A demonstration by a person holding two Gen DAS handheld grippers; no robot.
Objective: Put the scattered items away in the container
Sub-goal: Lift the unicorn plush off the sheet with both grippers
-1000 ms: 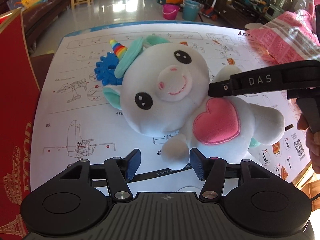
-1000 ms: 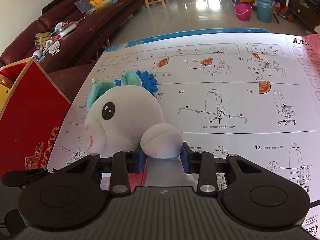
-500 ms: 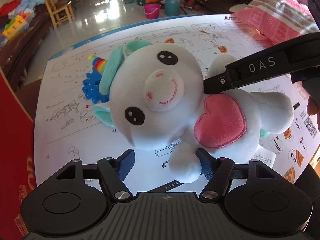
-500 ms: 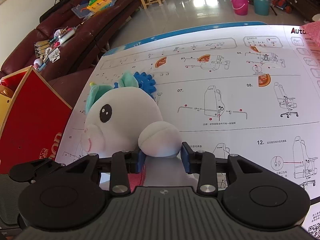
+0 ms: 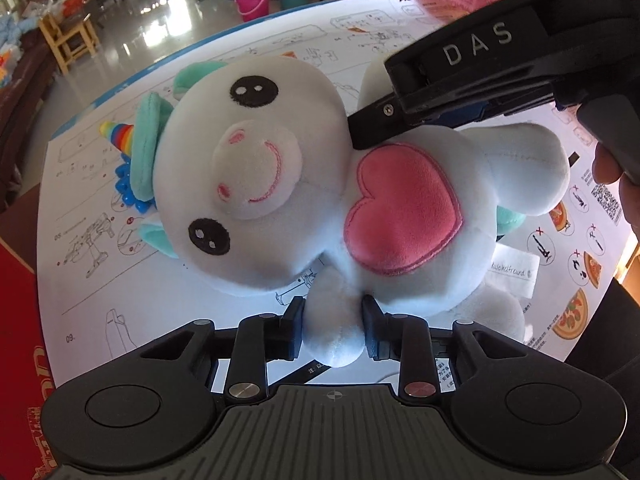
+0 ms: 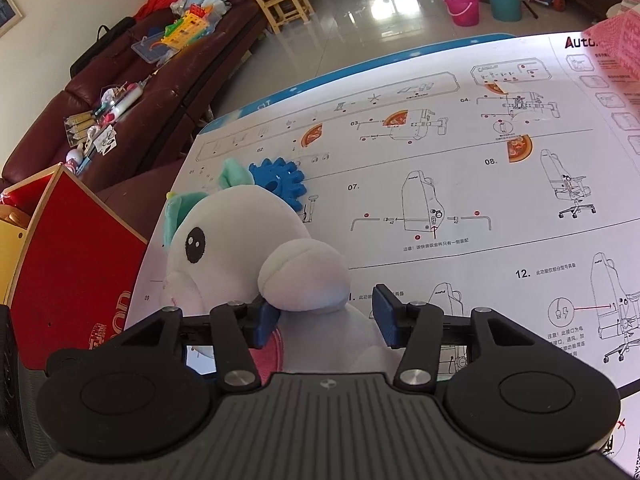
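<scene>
white plush unicorn with a pink heart [image 5: 320,200] lies face up on the paper-covered desk [image 6: 460,208]. left tongs [image 5: 333,330] pinch one of its paws; right tongs [image 6: 326,318] sit spread around another paw. blue plastic gear [image 6: 278,184] sits just behind its head, red box [image 6: 76,264] alongside.

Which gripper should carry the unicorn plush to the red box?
Left. The left gripper is shut on a paw of the unicorn plush, and the red box lies on its side. The right gripper stands open around another paw.
</scene>
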